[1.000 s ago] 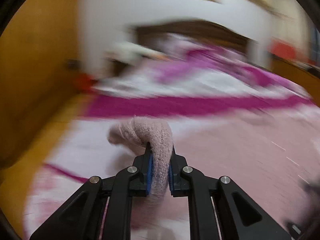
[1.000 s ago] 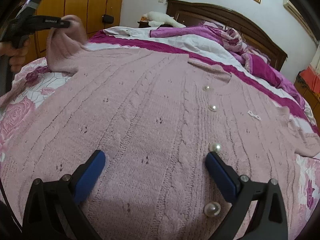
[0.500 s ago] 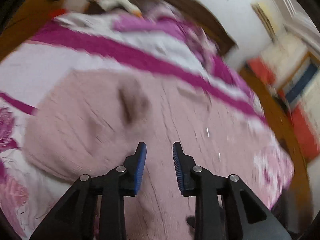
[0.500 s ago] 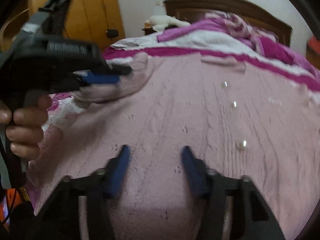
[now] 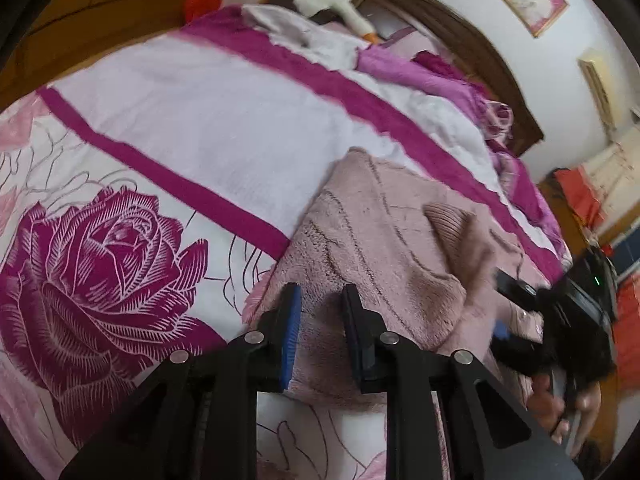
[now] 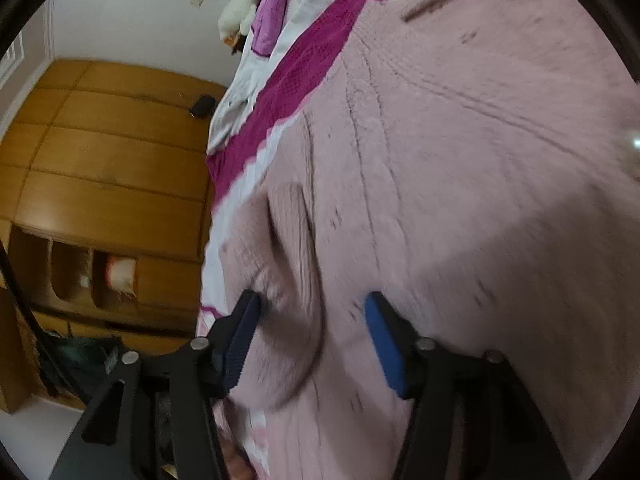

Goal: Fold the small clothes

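Sleeve point(image 5: 452, 236) dropped onto cardigan point(image 6: 460, 160) — left gripper point(image 5: 318, 320) & right gripper point(image 6: 312, 344) low, jaws spread.

A home bedroom: made bed point(image 5: 224, 128), wooden headboard point(image 5: 460, 40), wardrobe point(image 6: 100, 152).

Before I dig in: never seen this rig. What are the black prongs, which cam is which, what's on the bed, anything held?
There is no robot here. A person carries a handheld two-finger gripper in each hand, and each one has a fisheye camera looking along its fingers, which are the black prongs with blue pads.

The left wrist view shows the left gripper open over the edge of a pink knitted sweater. The sweater lies on a bedspread printed with roses; its sleeve is folded in over the body. At the right edge is the right gripper, blurred, in the person's hand.

The right wrist view shows the right gripper open over the same sweater.

Neither gripper holds anything.
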A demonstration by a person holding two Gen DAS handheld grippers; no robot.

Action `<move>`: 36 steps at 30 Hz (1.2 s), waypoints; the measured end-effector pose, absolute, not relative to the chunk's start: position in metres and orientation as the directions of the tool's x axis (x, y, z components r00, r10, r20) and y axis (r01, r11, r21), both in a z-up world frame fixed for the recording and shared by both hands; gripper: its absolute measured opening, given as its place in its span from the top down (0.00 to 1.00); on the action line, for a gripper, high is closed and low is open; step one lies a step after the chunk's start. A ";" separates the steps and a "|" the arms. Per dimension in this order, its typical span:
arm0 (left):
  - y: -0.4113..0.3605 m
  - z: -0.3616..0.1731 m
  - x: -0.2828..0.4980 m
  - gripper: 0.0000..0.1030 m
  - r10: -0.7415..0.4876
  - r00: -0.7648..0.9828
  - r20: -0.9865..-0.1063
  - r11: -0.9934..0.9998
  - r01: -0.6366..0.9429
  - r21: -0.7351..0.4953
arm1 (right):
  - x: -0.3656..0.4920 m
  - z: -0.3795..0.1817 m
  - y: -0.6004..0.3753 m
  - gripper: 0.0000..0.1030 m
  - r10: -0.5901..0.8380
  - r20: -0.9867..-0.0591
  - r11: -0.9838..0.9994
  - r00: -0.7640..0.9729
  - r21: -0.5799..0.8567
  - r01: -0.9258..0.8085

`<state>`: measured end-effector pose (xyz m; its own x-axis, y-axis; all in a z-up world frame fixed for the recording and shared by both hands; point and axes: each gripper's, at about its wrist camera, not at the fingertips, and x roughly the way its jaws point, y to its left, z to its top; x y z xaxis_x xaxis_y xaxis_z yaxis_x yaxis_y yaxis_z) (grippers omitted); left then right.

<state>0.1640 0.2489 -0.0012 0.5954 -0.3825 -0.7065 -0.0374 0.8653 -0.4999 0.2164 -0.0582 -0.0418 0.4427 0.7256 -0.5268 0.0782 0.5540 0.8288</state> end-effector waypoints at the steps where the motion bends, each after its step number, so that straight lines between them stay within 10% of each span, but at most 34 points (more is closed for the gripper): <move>1: 0.249 -0.002 0.161 1.00 -0.390 0.602 -0.697 0.860 -0.034 -0.510 | 0.220 -0.043 -0.051 0.53 0.732 -0.525 0.558 0.435 0.828 0.060; 14: 0.275 -0.027 0.153 1.00 -0.517 0.667 -0.536 0.720 0.001 -0.694 | 0.251 -0.013 -0.002 0.37 0.775 -0.470 0.573 0.421 0.805 -0.156; 18: 0.272 -0.025 0.151 1.00 -0.509 0.671 -0.539 0.731 0.006 -0.683 | 0.254 -0.024 -0.026 0.36 0.849 -0.261 0.357 0.459 0.924 -0.136; 21: 0.271 -0.025 0.152 1.00 -0.509 0.673 -0.536 0.730 0.007 -0.684 | 0.249 -0.014 -0.029 0.69 0.853 -0.162 0.295 0.496 0.934 -0.202; 22: 0.270 -0.025 0.153 1.00 -0.511 0.674 -0.533 0.726 0.006 -0.688 | 0.248 -0.006 -0.024 0.97 0.850 -0.179 0.326 0.496 0.918 -0.227; 30: 0.269 -0.024 0.150 1.00 -0.505 0.676 -0.536 0.732 0.006 -0.681 | 0.242 0.009 -0.028 1.00 0.711 -0.441 0.593 0.547 0.795 -0.130; 33: 0.269 -0.024 0.151 1.00 -0.504 0.677 -0.536 0.732 0.006 -0.681 | 0.243 0.002 -0.033 0.87 0.567 -0.654 0.749 0.501 0.662 0.015; 35: 0.268 -0.024 0.151 1.00 -0.506 0.679 -0.533 0.730 0.008 -0.683 | 0.239 0.003 -0.039 0.31 0.566 -0.645 0.747 0.514 0.664 0.010; 36: 0.269 -0.025 0.151 1.00 -0.506 0.680 -0.531 0.729 0.008 -0.685 | 0.232 0.009 -0.037 0.19 0.558 -0.622 0.751 0.549 0.660 -0.018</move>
